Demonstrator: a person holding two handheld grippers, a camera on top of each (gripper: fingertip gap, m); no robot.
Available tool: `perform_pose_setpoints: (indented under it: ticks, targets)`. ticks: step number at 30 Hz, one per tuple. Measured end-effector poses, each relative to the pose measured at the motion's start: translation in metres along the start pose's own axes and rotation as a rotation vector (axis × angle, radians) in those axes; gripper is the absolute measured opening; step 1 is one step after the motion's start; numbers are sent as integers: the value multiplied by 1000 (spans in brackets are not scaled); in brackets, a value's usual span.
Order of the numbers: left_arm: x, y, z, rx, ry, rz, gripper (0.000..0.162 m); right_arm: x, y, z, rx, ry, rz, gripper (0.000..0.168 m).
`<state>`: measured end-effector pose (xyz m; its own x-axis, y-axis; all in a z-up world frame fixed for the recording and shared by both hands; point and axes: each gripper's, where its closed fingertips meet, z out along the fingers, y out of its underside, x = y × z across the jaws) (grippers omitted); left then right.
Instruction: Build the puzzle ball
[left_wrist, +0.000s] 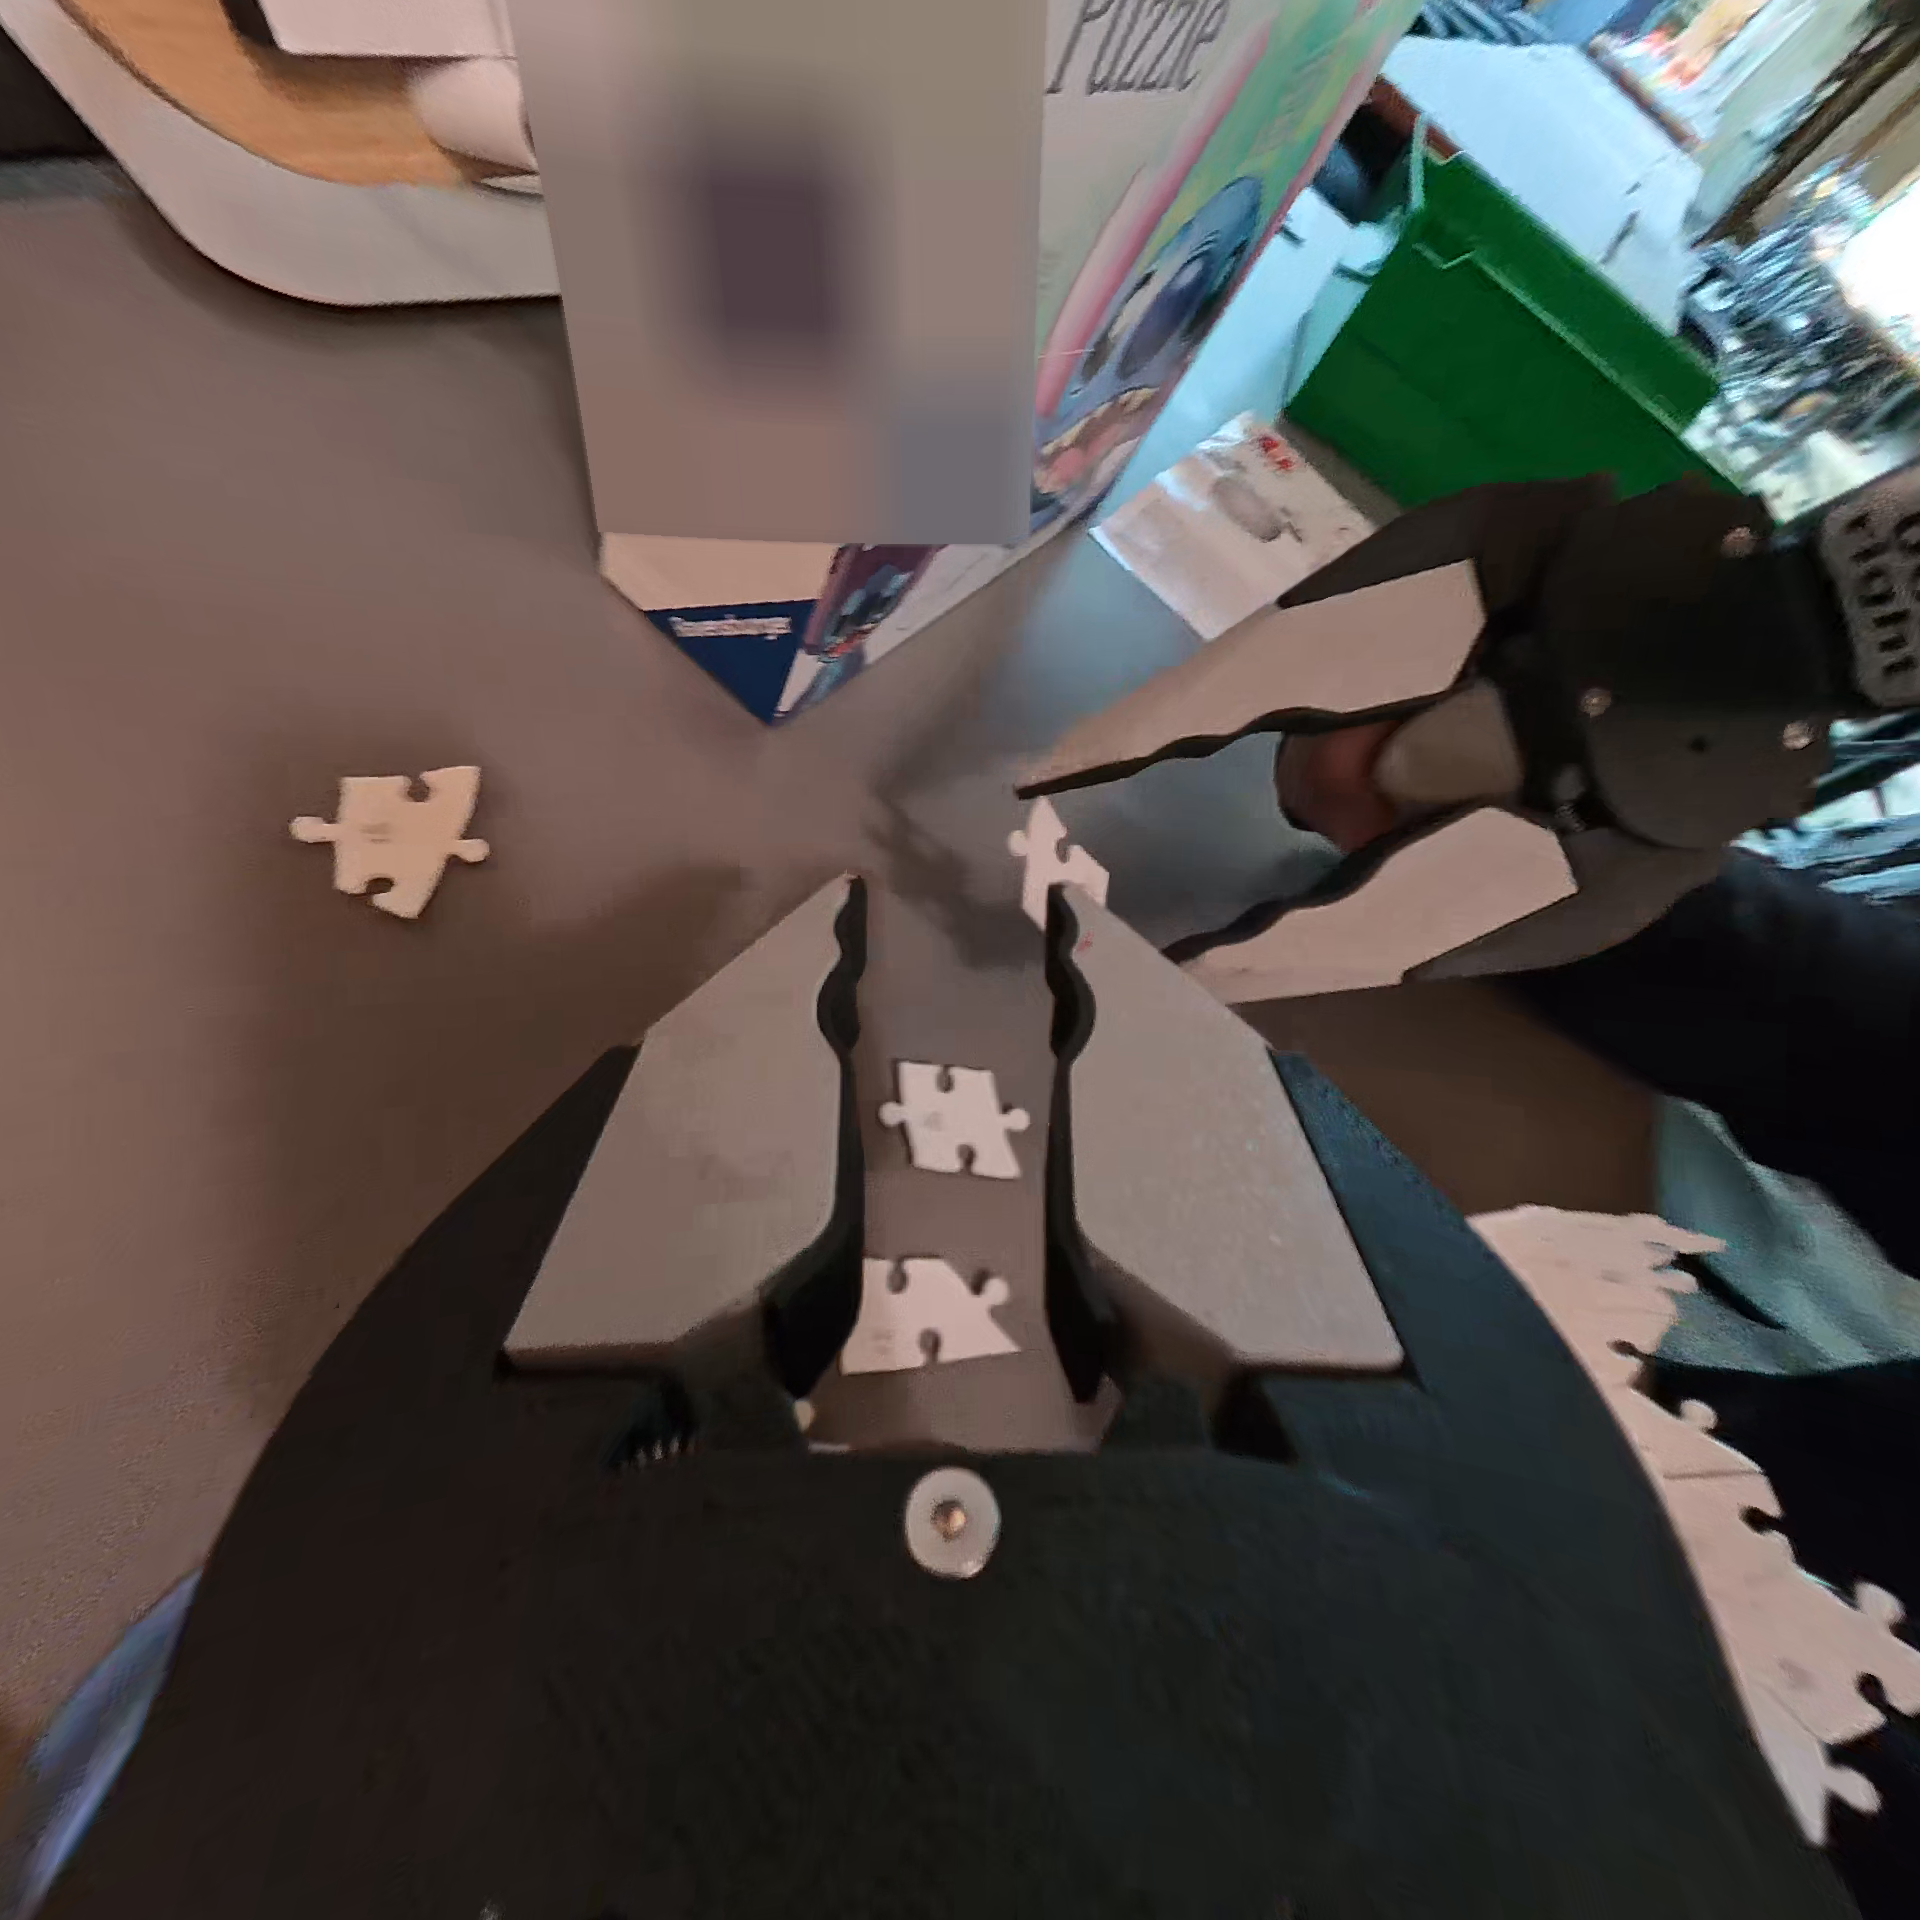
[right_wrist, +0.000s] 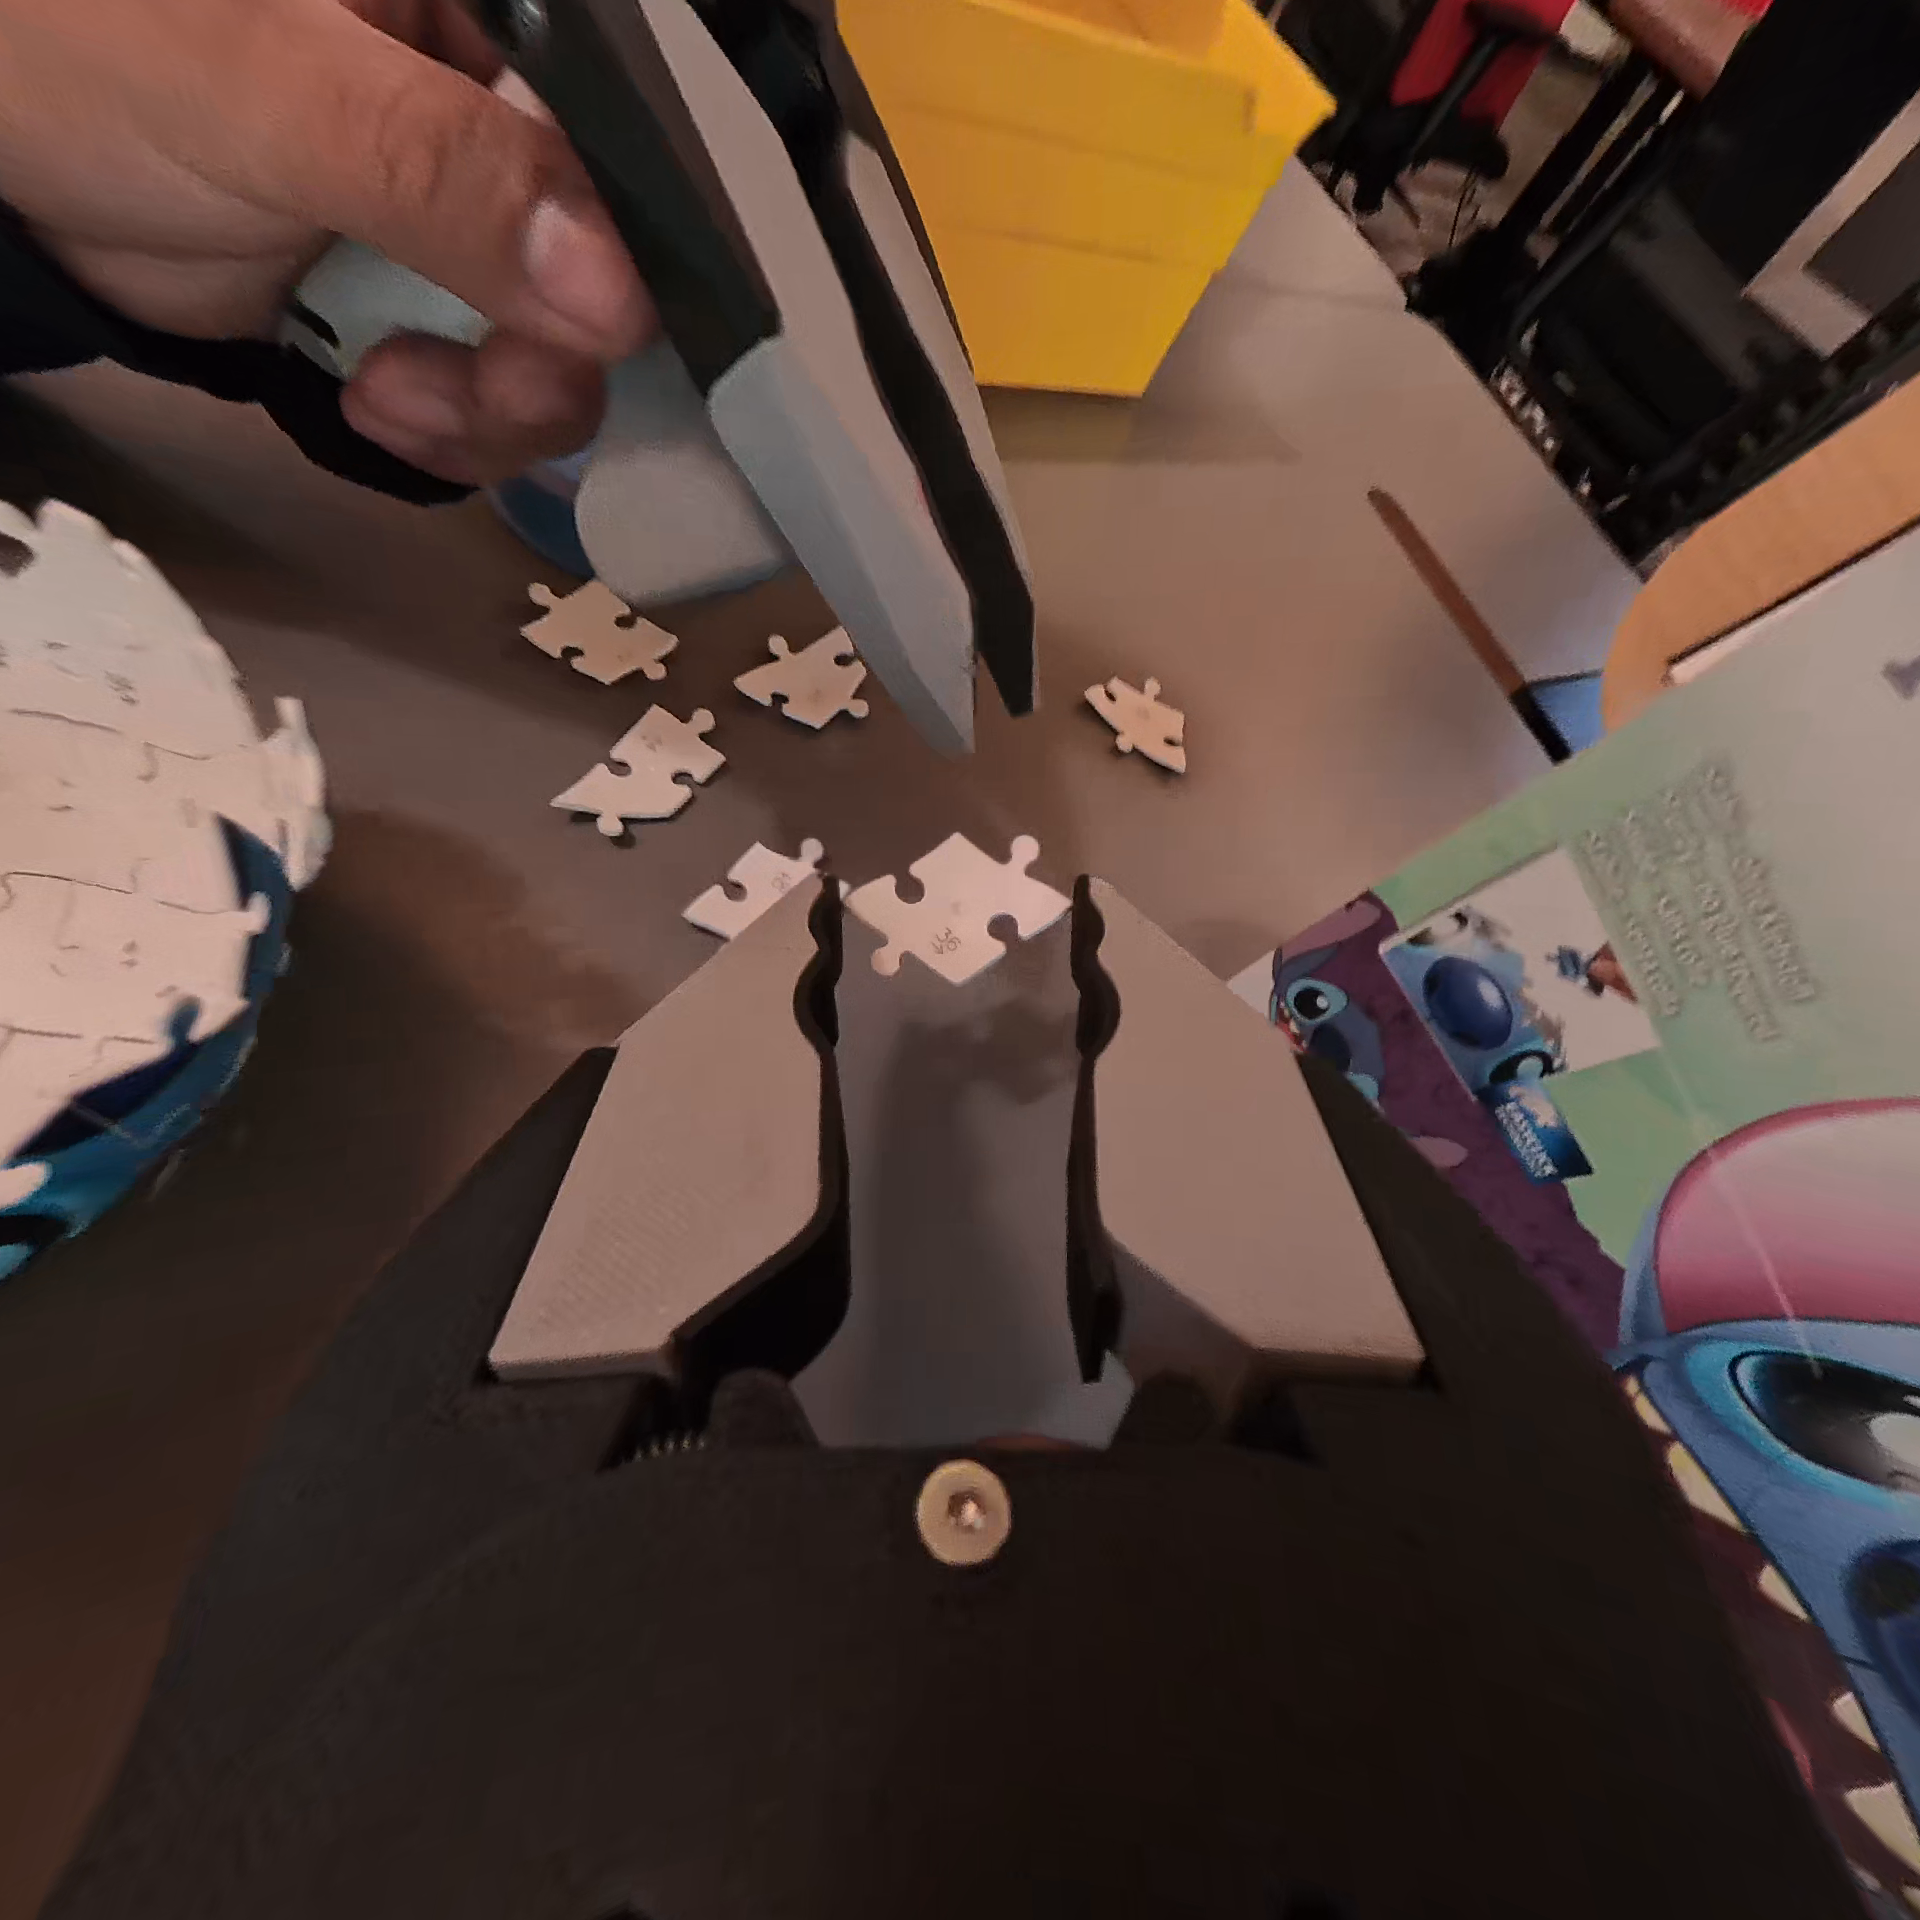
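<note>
My right tongs (right_wrist: 951, 899) stand apart with nothing between them, tips just above a white puzzle piece (right_wrist: 956, 914) lying face-down on the grey table (right_wrist: 1195, 582). My left tongs (left_wrist: 951, 904) are also parted and empty, hovering over two more loose pieces (left_wrist: 956, 1120). The half-built puzzle ball (right_wrist: 125, 831) sits to my left, the puzzle box (right_wrist: 1683, 935) to the right, a yellow bin (right_wrist: 1081, 208) beyond.

Half-built puzzle ball (right_wrist: 125, 831) cut off at the left edge; puzzle box (left_wrist: 1132, 270) front partly behind a blur patch.
</note>
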<state>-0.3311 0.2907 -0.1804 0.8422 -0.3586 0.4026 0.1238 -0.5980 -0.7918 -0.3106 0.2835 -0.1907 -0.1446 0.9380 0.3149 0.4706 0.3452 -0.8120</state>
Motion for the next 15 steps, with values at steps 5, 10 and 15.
perform_pose_setpoints:
  ticks: [5,10,15]
  targets:
    - [7,6,5,-36,40,-3,32,-6,-15,-5,49,36,-88,42]
    - [24,9,8,-46,189,-99,32,-7,-14,-3,37,52,-107,42]
    - [20,10,8,-44,206,-134,32,-7,-15,-4,56,52,-121,41]
